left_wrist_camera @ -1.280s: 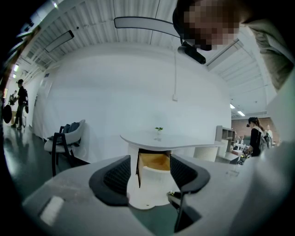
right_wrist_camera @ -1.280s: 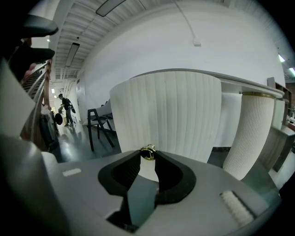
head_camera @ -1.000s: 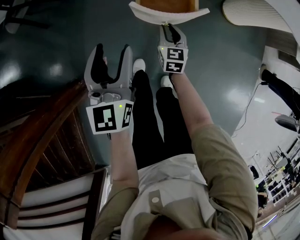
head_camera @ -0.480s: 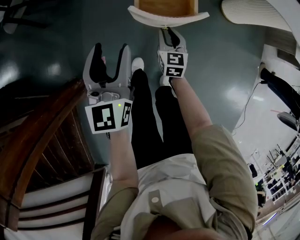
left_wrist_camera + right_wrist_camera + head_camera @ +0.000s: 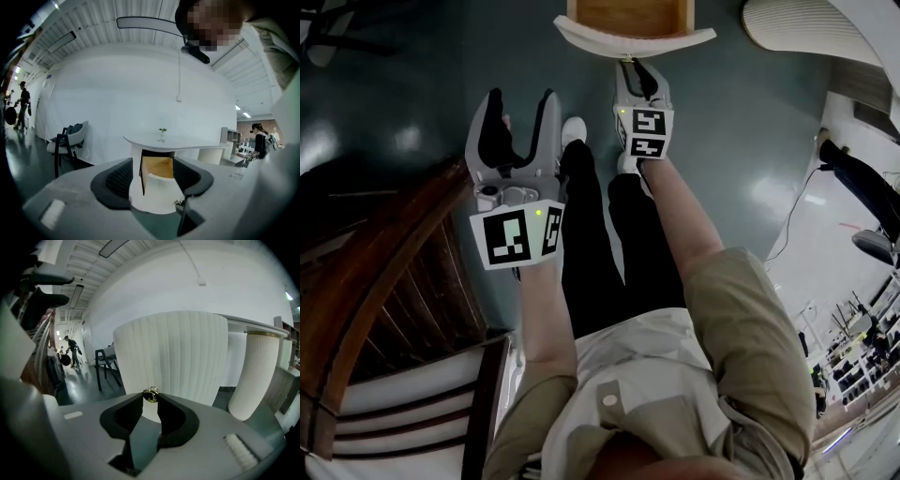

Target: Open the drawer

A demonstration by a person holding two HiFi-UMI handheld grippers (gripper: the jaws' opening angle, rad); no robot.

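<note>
Right gripper view shows the right tool (image 5: 150, 401) pinching the brass knob (image 5: 150, 393) of the white drawer (image 5: 173, 357), which stands pulled out beneath the counter (image 5: 187, 141). The left tool (image 5: 522, 97) hangs spread, empty, nearby.

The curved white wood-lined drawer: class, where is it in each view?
Head view: curved white wood-lined drawer top centre, beyond the right tool.
Left gripper view: drawer lower centre, between the open jaws.
Right gripper view: its ribbed front fills the centre.
Shared landmark: small brass knob on its front, gripped by the right tool.
</note>
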